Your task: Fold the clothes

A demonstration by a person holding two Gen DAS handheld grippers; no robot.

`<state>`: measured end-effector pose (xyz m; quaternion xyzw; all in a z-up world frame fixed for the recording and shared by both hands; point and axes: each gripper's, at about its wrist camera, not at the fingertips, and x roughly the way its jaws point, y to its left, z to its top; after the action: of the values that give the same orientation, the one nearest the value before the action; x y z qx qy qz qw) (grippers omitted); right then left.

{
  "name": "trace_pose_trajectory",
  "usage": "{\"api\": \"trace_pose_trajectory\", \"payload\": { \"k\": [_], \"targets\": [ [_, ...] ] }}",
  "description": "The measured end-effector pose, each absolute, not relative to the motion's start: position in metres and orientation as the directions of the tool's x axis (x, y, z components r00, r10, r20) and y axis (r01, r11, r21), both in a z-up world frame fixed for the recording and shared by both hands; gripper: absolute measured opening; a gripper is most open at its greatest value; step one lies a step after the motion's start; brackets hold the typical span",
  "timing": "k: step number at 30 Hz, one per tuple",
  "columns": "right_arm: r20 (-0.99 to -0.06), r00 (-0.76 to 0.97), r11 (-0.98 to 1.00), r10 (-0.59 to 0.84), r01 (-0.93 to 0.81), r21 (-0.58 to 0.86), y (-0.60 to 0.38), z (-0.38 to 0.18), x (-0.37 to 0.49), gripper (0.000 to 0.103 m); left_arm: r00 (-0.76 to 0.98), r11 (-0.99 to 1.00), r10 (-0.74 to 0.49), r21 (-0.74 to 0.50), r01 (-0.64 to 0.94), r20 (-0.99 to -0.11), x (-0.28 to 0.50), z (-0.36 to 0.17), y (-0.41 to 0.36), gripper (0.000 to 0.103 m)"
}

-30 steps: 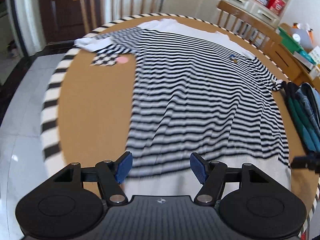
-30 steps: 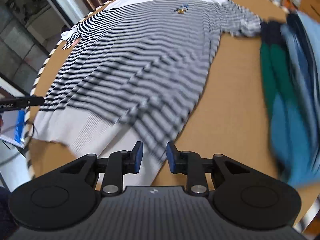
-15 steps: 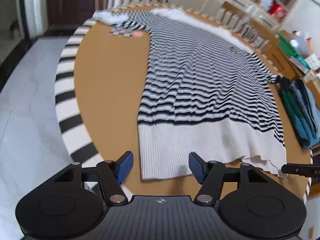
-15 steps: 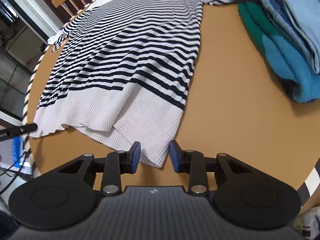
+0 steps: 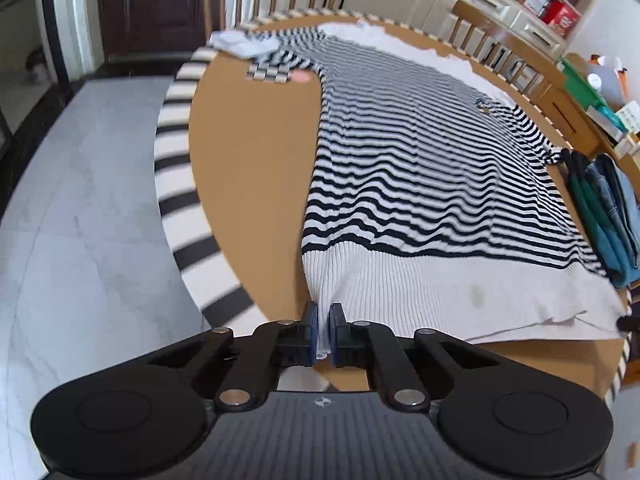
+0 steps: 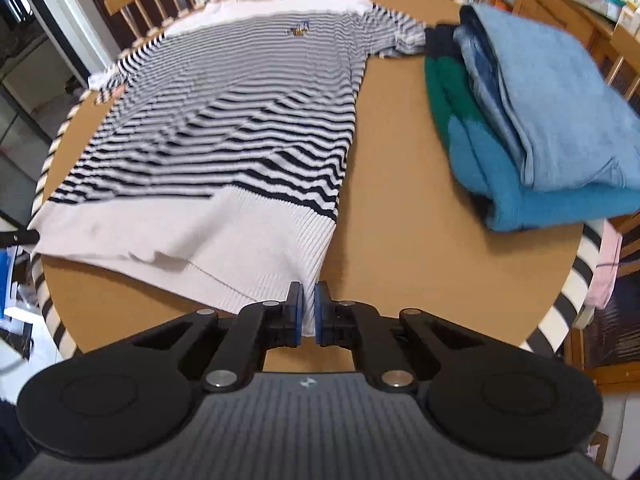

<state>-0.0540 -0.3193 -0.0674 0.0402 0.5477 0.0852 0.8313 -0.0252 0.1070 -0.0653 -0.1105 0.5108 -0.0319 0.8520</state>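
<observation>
A black-and-white striped sweater (image 5: 432,168) with a white ribbed hem lies spread flat on the round brown table (image 5: 248,168). It also fills the middle of the right wrist view as the striped sweater (image 6: 240,112). My left gripper (image 5: 324,334) is shut on the hem's near left corner. My right gripper (image 6: 307,316) is shut on the hem's near right corner. White ribbed fabric shows between both pairs of blue pads.
A stack of folded blue and green clothes (image 6: 532,120) sits on the table's right side, beside the sweater's sleeve. Wooden chairs (image 6: 168,4) ring the far edge. The table rim (image 5: 176,160) is black-and-white striped; grey floor (image 5: 72,240) lies to the left.
Both grippers moved in to the hem's near corners and closed on the white ribbed fabric; half a second ago both stood open, short of the hem.
</observation>
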Motion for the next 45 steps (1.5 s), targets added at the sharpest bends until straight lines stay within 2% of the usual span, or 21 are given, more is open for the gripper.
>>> {"api": "trace_pose_trajectory", "payload": {
  "k": [5, 6, 8, 11, 12, 14, 16, 18, 22, 30, 32, 34, 39, 41, 43, 45],
  "targets": [
    [-0.925, 0.325, 0.978, 0.197, -0.127, 0.164, -0.315, -0.101, -0.056, 0.007, 0.438, 0.977, -0.158, -0.204, -0.058, -0.885, -0.026, -0.077, 0.1, 0.007],
    [-0.926, 0.322, 0.977, 0.197, -0.143, 0.159, -0.314, -0.101, -0.059, 0.008, 0.438, 0.982, -0.145, -0.184, -0.046, -0.887, -0.026, -0.076, 0.098, 0.01],
    [-0.928, 0.315, 0.974, 0.197, -0.174, 0.147, -0.312, -0.101, -0.063, 0.013, 0.443, 0.988, -0.109, -0.145, -0.048, -0.89, -0.03, -0.073, 0.099, 0.022],
    [-0.93, 0.337, 0.967, 0.146, -0.248, 0.062, -0.31, -0.089, -0.072, 0.025, 0.463, 0.995, -0.056, -0.087, -0.045, -0.885, -0.039, -0.063, 0.102, 0.027],
    [-0.924, 0.358, 0.962, 0.132, -0.273, 0.032, -0.309, -0.083, -0.075, 0.025, 0.477, 0.996, -0.054, -0.083, -0.04, -0.877, -0.042, -0.058, 0.102, 0.027],
    [-0.896, 0.414, 0.94, 0.162, -0.34, 0.013, -0.299, -0.071, -0.078, 0.027, 0.529, 0.993, -0.108, -0.116, 0.018, -0.842, -0.047, -0.043, 0.09, 0.029],
    [-0.877, 0.435, 0.906, 0.203, -0.424, 0.0, -0.281, -0.07, -0.074, 0.031, 0.553, 0.982, -0.188, -0.14, 0.128, -0.811, -0.045, -0.037, 0.063, 0.043],
    [-0.876, 0.431, 0.868, 0.219, -0.496, -0.027, -0.261, -0.077, -0.069, 0.031, 0.529, 0.95, -0.289, -0.17, 0.263, -0.798, -0.039, -0.041, 0.026, 0.045],
    [-0.879, 0.426, 0.818, 0.215, -0.57, -0.076, -0.234, -0.094, -0.061, 0.029, 0.46, 0.884, -0.399, -0.2, 0.422, -0.794, -0.03, -0.06, -0.036, 0.045],
    [-0.893, 0.403, 0.807, 0.201, -0.584, -0.082, -0.23, -0.105, -0.043, 0.025, 0.428, 0.818, -0.413, -0.121, 0.563, -0.804, -0.028, -0.086, -0.091, 0.045],
    [-0.892, 0.406, 0.82, 0.2, -0.567, -0.074, -0.233, -0.105, -0.04, 0.01, 0.43, 0.812, -0.412, -0.11, 0.573, -0.803, -0.026, -0.09, -0.098, 0.045],
    [-0.887, 0.416, 0.833, 0.201, -0.549, -0.069, -0.236, -0.103, -0.038, 0.005, 0.437, 0.81, -0.408, -0.097, 0.579, -0.801, -0.025, -0.091, -0.102, 0.046],
    [-0.874, 0.435, 0.853, 0.216, -0.52, -0.048, -0.244, -0.096, -0.037, 0.004, 0.46, 0.806, -0.407, -0.073, 0.588, -0.789, -0.024, -0.095, -0.112, 0.045],
    [-0.874, 0.433, 0.859, 0.219, -0.51, -0.037, -0.247, -0.093, -0.036, 0.004, 0.461, 0.798, -0.411, -0.066, 0.6, -0.787, -0.023, -0.098, -0.116, 0.041],
    [-0.873, 0.432, 0.867, 0.227, -0.499, -0.021, -0.25, -0.089, -0.036, 0.004, 0.456, 0.786, -0.412, -0.055, 0.615, -0.789, -0.024, -0.101, -0.118, 0.018],
    [-0.87, 0.433, 0.872, 0.234, -0.49, -0.009, -0.253, -0.086, -0.035, 0.004, 0.45, 0.776, -0.412, -0.047, 0.629, -0.792, -0.025, -0.102, -0.12, 0.009]
  ]
}}
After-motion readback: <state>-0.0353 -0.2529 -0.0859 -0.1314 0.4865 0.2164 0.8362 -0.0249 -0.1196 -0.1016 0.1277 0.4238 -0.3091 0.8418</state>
